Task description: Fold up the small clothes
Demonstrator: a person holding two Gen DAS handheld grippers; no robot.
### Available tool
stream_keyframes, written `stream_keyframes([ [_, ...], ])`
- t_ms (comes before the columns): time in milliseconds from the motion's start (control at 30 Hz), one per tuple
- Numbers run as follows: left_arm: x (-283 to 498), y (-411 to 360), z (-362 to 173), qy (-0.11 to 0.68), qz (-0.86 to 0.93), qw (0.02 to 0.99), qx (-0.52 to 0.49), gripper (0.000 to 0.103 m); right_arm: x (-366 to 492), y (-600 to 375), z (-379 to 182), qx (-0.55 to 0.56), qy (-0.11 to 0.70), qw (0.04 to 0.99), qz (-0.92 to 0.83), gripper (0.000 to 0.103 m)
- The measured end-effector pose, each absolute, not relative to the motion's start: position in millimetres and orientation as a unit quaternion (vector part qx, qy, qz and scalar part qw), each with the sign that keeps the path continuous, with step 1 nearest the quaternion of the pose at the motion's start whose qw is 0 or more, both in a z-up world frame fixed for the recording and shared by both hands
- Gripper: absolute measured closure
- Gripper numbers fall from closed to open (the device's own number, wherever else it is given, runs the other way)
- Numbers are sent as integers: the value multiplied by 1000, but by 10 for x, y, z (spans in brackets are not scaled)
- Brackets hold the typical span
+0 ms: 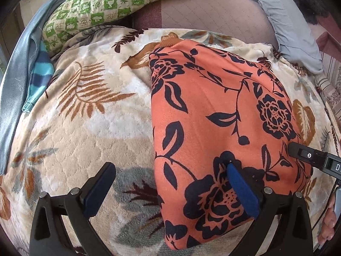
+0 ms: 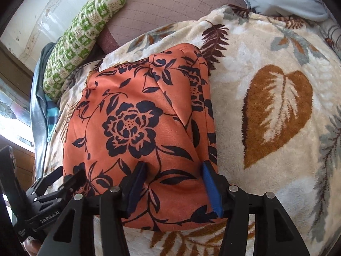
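Garment: we see an orange cloth (image 1: 213, 115) printed with dark flowers, folded into a long narrow shape and lying flat on a cream blanket (image 1: 74, 128) with brown and grey leaves. In the right wrist view the same cloth (image 2: 136, 123) shows a straight folded edge along its right side, with layers stacked there.

Left gripper (image 1: 170, 177): our fingers are spread wide. The left finger (image 1: 100, 189) hangs over bare blanket, and the right one rests on the near end of the cloth, on a dark flower. Nothing is caught between them.

Right gripper (image 2: 172, 170): our fingers stand apart, both tips pressed onto the near end of the cloth. The right finger (image 2: 211, 189) sits right at the folded edge. A band of cloth lies between them, but they are not clamped on it.

Each gripper in the other's view: the right one's black body enters the left wrist view from the right edge, its tip at the cloth's right side. The left one shows at the lower left of the right wrist view, beside the cloth's near left corner.

Surroundings: a green checked pillow (image 1: 110, 4) lies beyond the blanket, with a blue striped garment (image 1: 39, 79) at the left and a pale blue pillow (image 1: 287, 25) at the far right.
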State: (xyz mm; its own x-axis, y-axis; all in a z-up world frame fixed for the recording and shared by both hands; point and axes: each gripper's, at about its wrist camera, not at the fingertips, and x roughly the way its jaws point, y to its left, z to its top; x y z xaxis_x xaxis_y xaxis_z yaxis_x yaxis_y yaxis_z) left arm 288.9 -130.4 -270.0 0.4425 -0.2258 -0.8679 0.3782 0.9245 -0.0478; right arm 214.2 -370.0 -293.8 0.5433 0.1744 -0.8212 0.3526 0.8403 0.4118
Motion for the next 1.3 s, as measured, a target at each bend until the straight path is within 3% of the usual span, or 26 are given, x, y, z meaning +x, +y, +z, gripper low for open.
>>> stream_keyframes([
  [233, 2925, -1168, -2843, 523, -182, 832, 1, 0, 2077, -3648, -3010, 276, 455, 844, -65, 40],
  [367, 2756, -1165, -2787, 515, -157, 843, 16, 0, 1996, -3566, -2979, 267, 438, 855, -83, 40],
  [633, 1892, -838, -2164, 405, -134, 904, 28, 0, 1191, -3279, -2332, 240, 325, 910, -97, 38],
  [967, 1062, -22, -1555, 327, -43, 944, 32, 0, 233, -2702, -2128, 166, 335, 925, -63, 38],
  [1300, 584, -26, -968, 282, -42, 957, 50, 0, -191, -2468, -1581, 149, 310, 938, -51, 38],
])
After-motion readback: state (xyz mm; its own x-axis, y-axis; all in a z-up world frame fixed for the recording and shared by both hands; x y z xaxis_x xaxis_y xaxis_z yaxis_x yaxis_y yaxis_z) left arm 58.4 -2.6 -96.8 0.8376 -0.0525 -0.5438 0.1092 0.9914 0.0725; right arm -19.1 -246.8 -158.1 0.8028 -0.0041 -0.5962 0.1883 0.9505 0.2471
